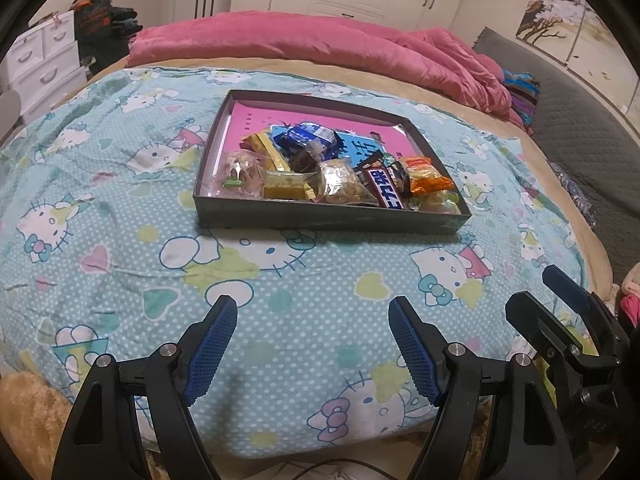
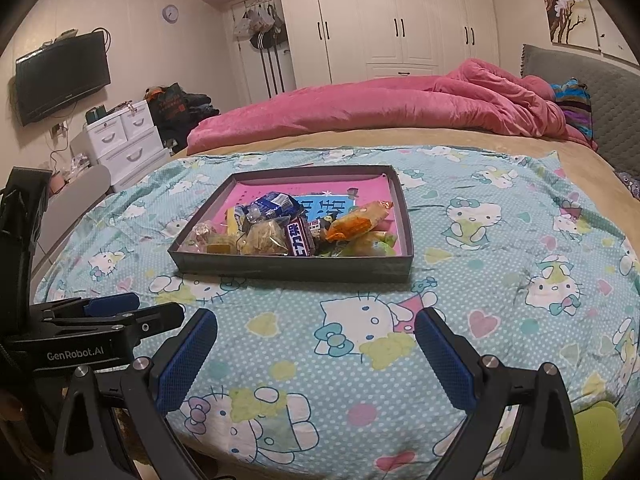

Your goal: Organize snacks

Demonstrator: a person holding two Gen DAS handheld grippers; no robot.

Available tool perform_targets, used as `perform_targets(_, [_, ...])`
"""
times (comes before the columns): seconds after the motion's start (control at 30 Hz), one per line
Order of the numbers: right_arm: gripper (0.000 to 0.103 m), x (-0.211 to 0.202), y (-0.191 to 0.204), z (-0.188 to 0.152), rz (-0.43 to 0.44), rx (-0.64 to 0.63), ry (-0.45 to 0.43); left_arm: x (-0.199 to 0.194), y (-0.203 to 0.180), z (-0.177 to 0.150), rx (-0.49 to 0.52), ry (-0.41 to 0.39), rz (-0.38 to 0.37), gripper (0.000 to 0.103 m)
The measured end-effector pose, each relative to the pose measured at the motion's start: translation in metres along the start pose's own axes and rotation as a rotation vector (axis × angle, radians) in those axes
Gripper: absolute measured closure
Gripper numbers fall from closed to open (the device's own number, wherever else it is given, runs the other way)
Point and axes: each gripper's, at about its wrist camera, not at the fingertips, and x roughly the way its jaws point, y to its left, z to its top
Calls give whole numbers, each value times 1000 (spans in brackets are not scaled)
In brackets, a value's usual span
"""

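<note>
Two grippers are held low over the near edge of a bed, both pointed toward a shallow dark grey box (image 1: 320,218) that sits on a light blue Hello Kitty sheet (image 1: 120,200). The left gripper (image 1: 313,312) is seen with its blue-padded fingers (image 1: 214,344) spread wide apart and nothing between them; only the sheet is seen in the gap. The right gripper (image 2: 316,322) is likewise seen with its fingers (image 2: 188,356) wide apart and empty. In the left wrist view the right gripper's side is visible at the lower right, just beside the left one.

Inside the box, whose floor is pink, a heap of wrapped snacks is gathered toward the near wall. A blue-and-white packet (image 1: 310,136) lies on top at the back, a clear bag of pale pieces (image 1: 340,182) is in the middle, a dark bar with white lettering (image 1: 384,186) lies just right of it, and an orange packet (image 1: 428,176) rests toward the right corner. A yellow wrapped piece (image 1: 284,186) and a clear pink-tinted bag (image 1: 238,172) are placed at the left end.

Beyond the box a pink quilt (image 2: 380,108) is bunched across the bed. White wardrobe doors (image 2: 400,20) are seen behind it.
</note>
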Motion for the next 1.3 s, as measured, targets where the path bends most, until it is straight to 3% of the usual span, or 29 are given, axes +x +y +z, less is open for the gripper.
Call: perform_targets(1.3, [3, -2, -2, 0, -18, 2, -5, -4, 2, 2, -1, -21, 33, 24])
